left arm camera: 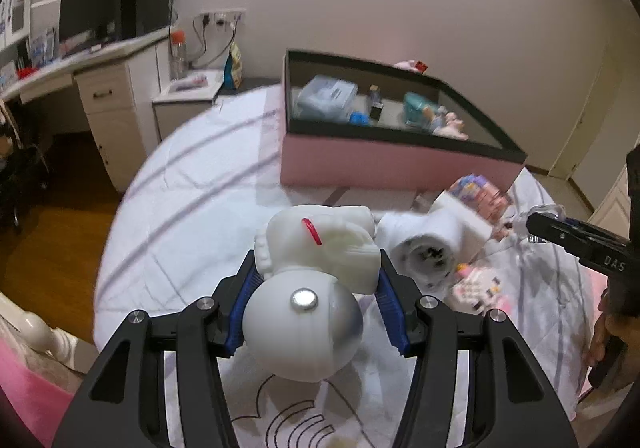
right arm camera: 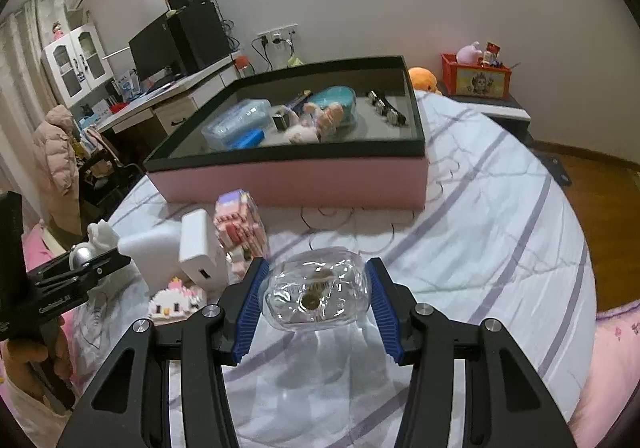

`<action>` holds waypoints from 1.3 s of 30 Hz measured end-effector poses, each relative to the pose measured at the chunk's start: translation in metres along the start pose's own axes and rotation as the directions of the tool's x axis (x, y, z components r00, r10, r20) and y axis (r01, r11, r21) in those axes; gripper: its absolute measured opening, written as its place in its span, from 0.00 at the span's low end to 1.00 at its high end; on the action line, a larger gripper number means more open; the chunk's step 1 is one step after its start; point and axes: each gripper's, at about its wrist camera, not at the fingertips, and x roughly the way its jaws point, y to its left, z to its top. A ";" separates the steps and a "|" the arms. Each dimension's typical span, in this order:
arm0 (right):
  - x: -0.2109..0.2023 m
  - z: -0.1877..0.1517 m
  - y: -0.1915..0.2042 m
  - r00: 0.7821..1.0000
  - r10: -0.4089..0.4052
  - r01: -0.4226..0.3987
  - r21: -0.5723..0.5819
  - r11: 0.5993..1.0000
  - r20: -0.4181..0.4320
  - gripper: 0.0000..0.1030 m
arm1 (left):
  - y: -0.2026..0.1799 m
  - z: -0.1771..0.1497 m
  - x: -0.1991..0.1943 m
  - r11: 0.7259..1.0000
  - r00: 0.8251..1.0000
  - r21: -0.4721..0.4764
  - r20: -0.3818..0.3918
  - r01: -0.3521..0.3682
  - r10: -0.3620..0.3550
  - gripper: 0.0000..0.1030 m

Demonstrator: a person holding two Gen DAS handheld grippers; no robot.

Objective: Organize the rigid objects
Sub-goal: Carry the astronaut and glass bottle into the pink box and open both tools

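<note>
Gripping a white astronaut figure (left arm camera: 316,288), the left gripper (left arm camera: 318,284) has its blue pads pressed on the toy's flanks, round helmet nearest the camera and legs pointing toward 12 o'clock; the toy is held above the striped bedspread (left arm camera: 188,184). At about 1 o'clock from it stands the pink storage box (left arm camera: 384,164) with a black rim, already holding several small items. The right gripper (right arm camera: 316,294) is clamped on a clear plastic case (right arm camera: 316,296), which sits squarely between its blue pads. From that case, a white charger block (right arm camera: 200,248) and a pink block figure (right arm camera: 240,228) lie at 10 to 11 o'clock on the bedspread, a small pixel-brick toy (right arm camera: 176,300) at 9 o'clock, and the box at 12 o'clock, well apart.
</note>
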 end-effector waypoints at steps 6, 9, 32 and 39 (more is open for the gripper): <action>-0.009 0.021 0.018 0.999 -0.014 0.018 -0.089 0.996 0.040 0.50 | -0.020 0.026 -0.017 0.998 0.998 0.050 0.052 0.043 -0.046 0.54; -0.014 0.035 0.022 0.998 -0.011 0.018 -0.111 0.994 0.063 0.50 | -0.033 0.041 -0.021 0.994 0.995 0.092 0.073 0.058 -0.065 0.54; 0.095 0.183 -0.005 0.996 -0.079 0.073 -0.165 0.984 -0.032 0.50 | -0.082 0.210 0.111 0.979 0.999 0.198 -0.019 0.047 -0.044 0.54; 0.147 0.191 -0.038 0.975 -0.158 0.133 -0.164 0.977 -0.155 0.50 | -0.097 0.207 0.181 0.972 0.985 0.228 -0.170 0.056 -0.017 0.54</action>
